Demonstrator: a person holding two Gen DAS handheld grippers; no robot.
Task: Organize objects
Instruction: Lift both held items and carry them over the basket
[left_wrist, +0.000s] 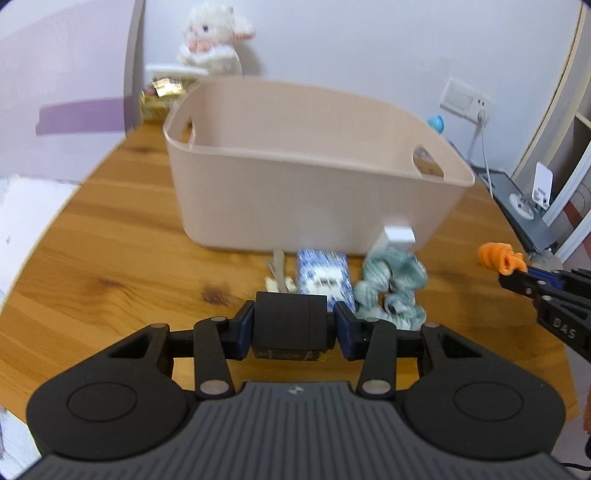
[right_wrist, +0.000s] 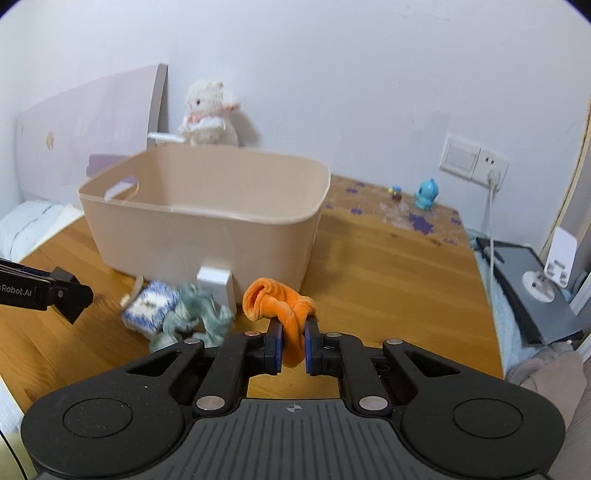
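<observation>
A beige plastic bin (left_wrist: 295, 206) (right_wrist: 207, 236) with handle cut-outs stands on the wooden table (left_wrist: 110, 258) (right_wrist: 388, 288). My left gripper (left_wrist: 294, 325) is shut on a black box (left_wrist: 291, 325), held above the table in front of the bin. My right gripper (right_wrist: 294, 347) is shut on an orange scrunchie (right_wrist: 280, 306), also seen at the right of the left wrist view (left_wrist: 500, 256). In front of the bin lie a blue patterned packet (left_wrist: 323, 275) (right_wrist: 147, 306), a green scrunchie (left_wrist: 391, 288) (right_wrist: 199, 314), a white block (left_wrist: 397, 236) (right_wrist: 216, 286) and a small beige item (left_wrist: 279, 273).
A white plush lamb (left_wrist: 214, 40) (right_wrist: 208, 114) sits behind the bin against the wall. A blue toy figure (right_wrist: 426, 194) stands at the table's back right. A wall socket with a cable (right_wrist: 493, 177) is at right. A grey device (right_wrist: 535, 291) lies beyond the table's right edge.
</observation>
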